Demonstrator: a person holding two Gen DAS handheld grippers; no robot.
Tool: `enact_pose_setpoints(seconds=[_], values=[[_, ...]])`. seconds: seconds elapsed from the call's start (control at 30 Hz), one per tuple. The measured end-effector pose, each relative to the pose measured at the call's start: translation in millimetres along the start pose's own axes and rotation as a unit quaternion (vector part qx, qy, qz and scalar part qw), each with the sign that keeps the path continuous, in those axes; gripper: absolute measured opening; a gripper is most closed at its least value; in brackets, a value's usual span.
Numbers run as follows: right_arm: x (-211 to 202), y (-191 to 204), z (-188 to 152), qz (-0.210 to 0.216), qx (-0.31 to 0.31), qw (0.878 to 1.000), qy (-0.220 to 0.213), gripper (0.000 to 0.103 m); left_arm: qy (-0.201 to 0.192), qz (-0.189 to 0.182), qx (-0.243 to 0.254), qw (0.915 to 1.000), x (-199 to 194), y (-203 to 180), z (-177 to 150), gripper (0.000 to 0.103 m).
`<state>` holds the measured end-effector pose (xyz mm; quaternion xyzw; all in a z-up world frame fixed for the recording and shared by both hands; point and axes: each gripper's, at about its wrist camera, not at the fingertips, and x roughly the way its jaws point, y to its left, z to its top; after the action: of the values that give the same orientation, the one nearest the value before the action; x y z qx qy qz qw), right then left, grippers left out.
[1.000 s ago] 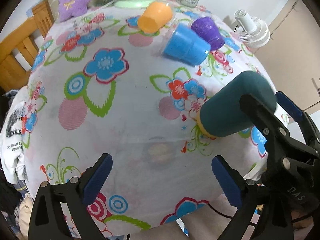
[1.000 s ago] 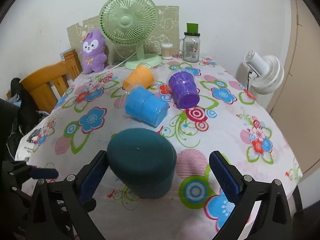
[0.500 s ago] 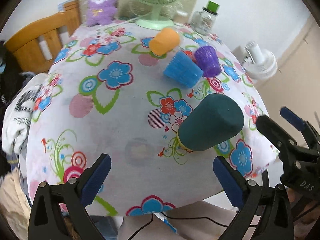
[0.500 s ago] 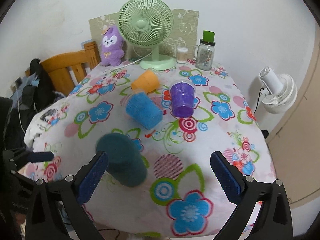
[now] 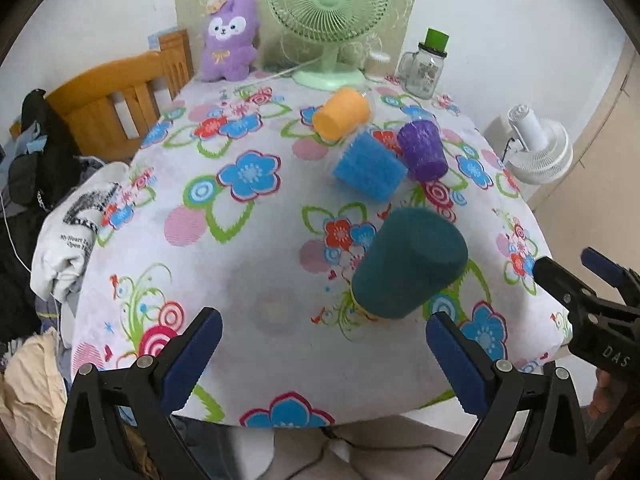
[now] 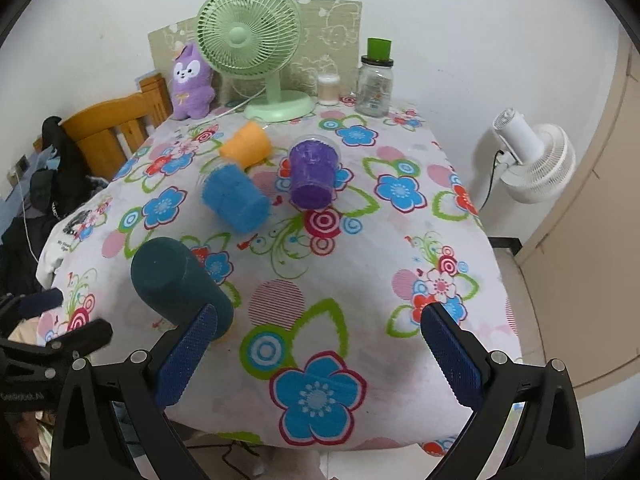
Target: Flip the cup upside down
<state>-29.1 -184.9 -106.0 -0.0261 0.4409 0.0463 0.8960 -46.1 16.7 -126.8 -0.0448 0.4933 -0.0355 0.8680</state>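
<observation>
Partly behind right claw (image 6: 316, 354): inverted teal cup (image 6: 176, 284).

teal cup (image 5: 408, 264) upside down on floral tablecloth (image 5: 256, 264), left gripper (image 5: 324, 350) jaws wide apart, empty, blue cup (image 5: 368, 168), purple cup (image 5: 422, 155), orange cup (image 5: 342, 119) behind
</observation>
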Motion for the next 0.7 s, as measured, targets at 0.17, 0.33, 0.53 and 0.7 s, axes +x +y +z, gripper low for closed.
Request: enact_pose_setpoints(seconds=[0.17, 0.33, 0.53, 0.7], values=[[-6, 0, -2, -0.003, 0.011, 1.000, -0.003, 0.103, -0.010, -0.014, 0.007, 0.9998, -1, 2, 6, 0.103], [-9, 3, -2, -0.006, 0.013, 1.000, -0.009, 0.103, -0.009, -0.016, 0.002, 0.9998, 1, 6, 6, 0.103], [-10, 7, 2, -0.018, 0.005, 1.000, -0.014, 0.103, -0.025, -0.012, -0.007, 0.9996, -2, 8, 14, 0.103], [-11, 7, 3, -0.018, 0.002, 1.000, -0.016, 0.103, -0.029, -0.012, -0.008, 0.9995, -3, 7, 14, 0.103]])
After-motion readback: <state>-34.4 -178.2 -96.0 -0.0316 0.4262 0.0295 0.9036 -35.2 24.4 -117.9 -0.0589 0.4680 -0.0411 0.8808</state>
